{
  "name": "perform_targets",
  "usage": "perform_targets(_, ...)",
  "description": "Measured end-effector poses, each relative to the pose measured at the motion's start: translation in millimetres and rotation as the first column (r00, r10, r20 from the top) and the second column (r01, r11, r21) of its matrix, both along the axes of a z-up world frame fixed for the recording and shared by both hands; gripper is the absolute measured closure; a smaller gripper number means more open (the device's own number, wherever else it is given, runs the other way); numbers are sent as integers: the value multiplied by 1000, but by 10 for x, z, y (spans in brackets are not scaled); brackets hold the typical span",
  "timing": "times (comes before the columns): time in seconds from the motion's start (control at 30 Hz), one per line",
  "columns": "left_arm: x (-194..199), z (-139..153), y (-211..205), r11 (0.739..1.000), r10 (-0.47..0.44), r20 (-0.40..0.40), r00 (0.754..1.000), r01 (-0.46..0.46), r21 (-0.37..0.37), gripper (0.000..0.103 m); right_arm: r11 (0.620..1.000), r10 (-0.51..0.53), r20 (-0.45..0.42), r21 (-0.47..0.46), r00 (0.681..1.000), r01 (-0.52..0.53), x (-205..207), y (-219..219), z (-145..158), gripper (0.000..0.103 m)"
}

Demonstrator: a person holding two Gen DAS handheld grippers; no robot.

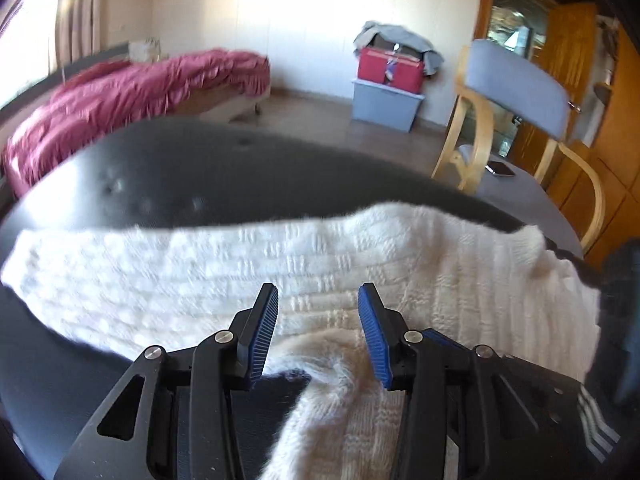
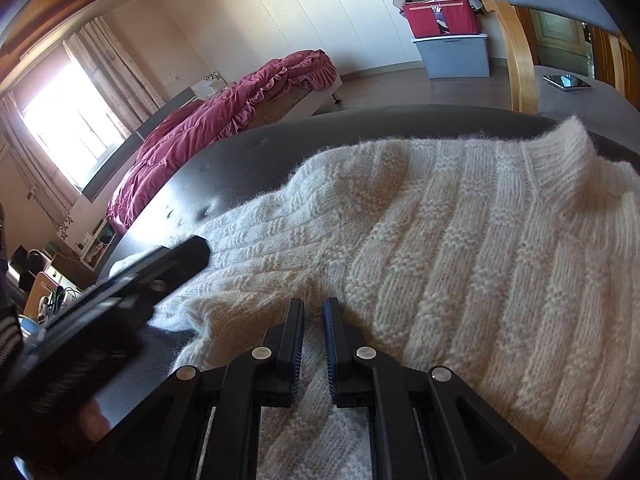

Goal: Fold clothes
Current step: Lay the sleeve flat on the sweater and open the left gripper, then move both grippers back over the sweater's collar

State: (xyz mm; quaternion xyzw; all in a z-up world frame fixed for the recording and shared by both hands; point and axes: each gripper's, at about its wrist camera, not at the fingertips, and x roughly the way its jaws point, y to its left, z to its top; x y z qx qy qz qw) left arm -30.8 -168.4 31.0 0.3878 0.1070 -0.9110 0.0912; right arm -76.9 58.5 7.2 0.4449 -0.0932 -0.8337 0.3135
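The cream knit sweater (image 2: 460, 240) is lying spread across the dark round bench (image 2: 248, 152), its collar toward the far right edge. The right gripper (image 2: 313, 308) is resting over the sweater with its jaws nearly together; whether they pinch knit, the views cannot tell. The left gripper (image 1: 318, 292) is hanging half open with a sleeve (image 1: 332, 392) lying between its jaws, unpressed. Folding well probably means closing on the sleeve before lifting it. Counted: one sweater, two grippers.
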Motion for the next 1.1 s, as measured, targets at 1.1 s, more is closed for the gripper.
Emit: perform_targets(1.1,-73,-212,-199,993,38,18,999,-40,112,56,938,-302,-123,141,945,318,-99,802,290,93)
